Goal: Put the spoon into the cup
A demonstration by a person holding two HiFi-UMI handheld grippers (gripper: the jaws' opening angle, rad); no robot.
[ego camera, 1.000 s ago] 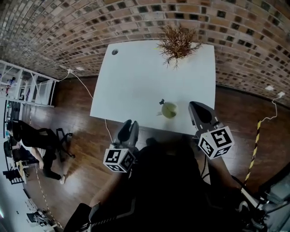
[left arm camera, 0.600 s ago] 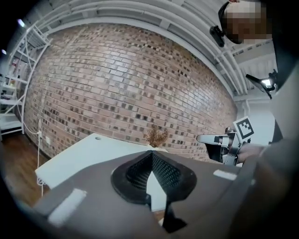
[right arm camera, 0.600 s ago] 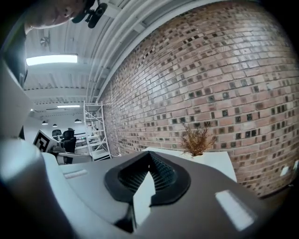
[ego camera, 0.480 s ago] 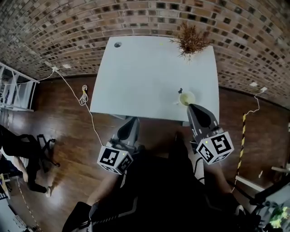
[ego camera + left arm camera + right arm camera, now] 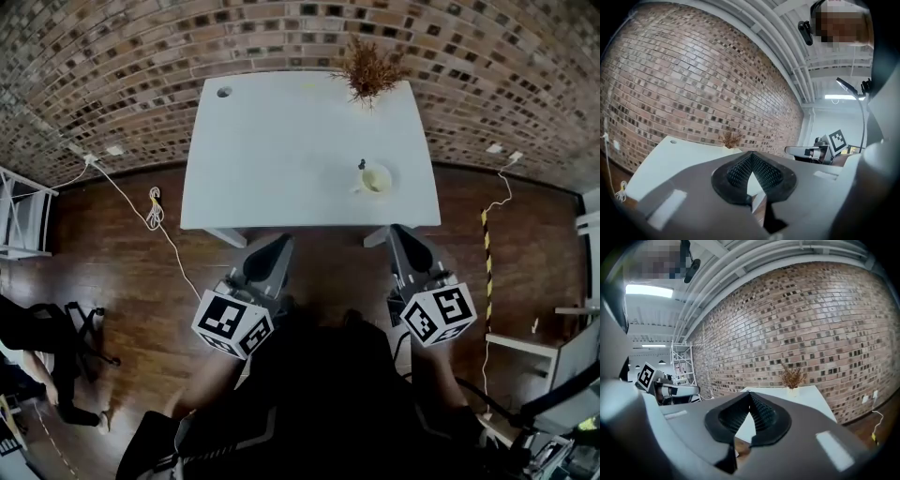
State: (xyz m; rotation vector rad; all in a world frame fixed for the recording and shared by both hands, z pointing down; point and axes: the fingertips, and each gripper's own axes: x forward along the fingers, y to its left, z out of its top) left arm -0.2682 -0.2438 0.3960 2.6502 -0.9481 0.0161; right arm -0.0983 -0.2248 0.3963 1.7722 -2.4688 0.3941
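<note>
A pale cup (image 5: 376,178) stands on the white table (image 5: 281,159), near its front right corner. A dark spoon handle (image 5: 362,165) sticks up at the cup's left rim. Both grippers hang over the wooden floor, short of the table's near edge. My left gripper (image 5: 272,251) (image 5: 751,154) is shut, its ribbed pads meeting with nothing between them. My right gripper (image 5: 410,246) (image 5: 750,393) is also shut and empty, and sits nearer to the cup. Each gripper view shows the other gripper off to the side; the cup is in neither.
A dried plant (image 5: 367,70) stands at the table's far edge, with a round cable hole (image 5: 224,92) at the far left corner. Cables (image 5: 155,208) trail over the floor on the left. A brick wall runs behind the table. A yellow-black striped bar (image 5: 487,234) lies on the right.
Both grippers have drawn back from the table's front edge toward the person. The right one was close to the cup and now is off the table. The whole head view shifted.
</note>
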